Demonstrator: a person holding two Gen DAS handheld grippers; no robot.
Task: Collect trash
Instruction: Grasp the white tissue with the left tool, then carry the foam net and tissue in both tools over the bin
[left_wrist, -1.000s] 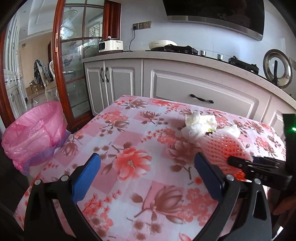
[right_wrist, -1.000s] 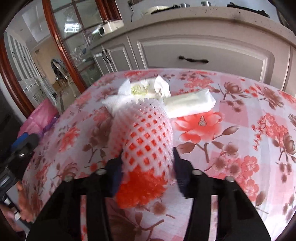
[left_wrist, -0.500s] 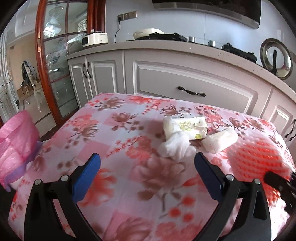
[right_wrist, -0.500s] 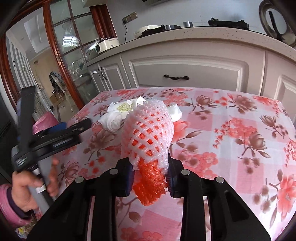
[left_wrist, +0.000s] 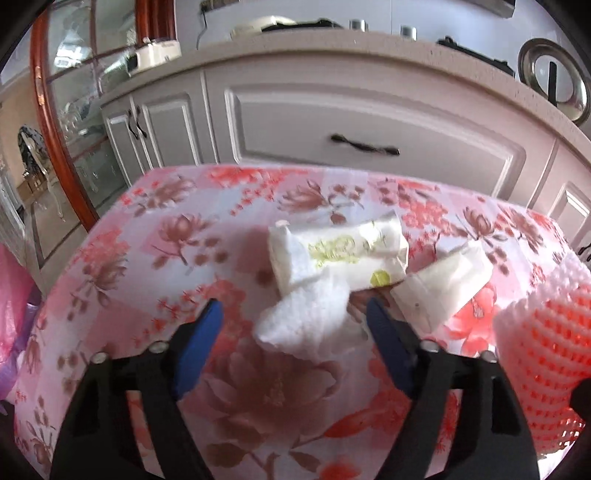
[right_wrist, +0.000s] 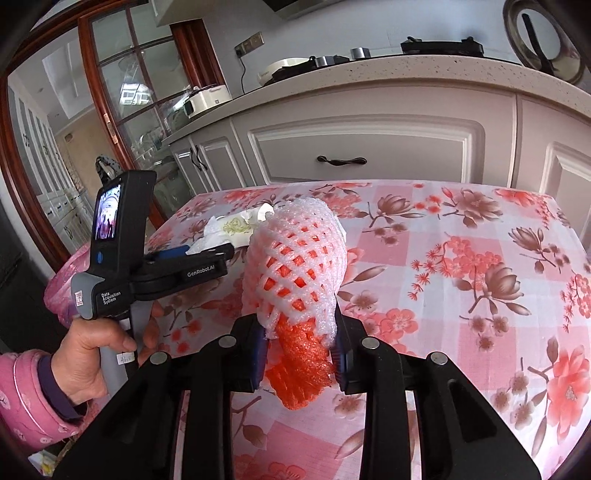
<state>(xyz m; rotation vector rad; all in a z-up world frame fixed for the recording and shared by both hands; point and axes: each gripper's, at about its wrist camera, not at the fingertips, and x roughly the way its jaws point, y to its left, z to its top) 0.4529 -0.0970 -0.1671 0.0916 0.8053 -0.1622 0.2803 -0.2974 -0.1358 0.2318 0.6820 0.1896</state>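
Two nested foam nets (right_wrist: 295, 273), lattice-textured, squashed

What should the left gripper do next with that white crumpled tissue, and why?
Probably finish closing on the crumpled tissue. The left gripper already straddles it, its jaws are closing, and the pads do not yet press it. The right gripper is busy holding the foam net.

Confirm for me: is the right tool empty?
No: the right tool is clamped on the foam fruit net, white mesh over orange, held above the floral tablecloth.
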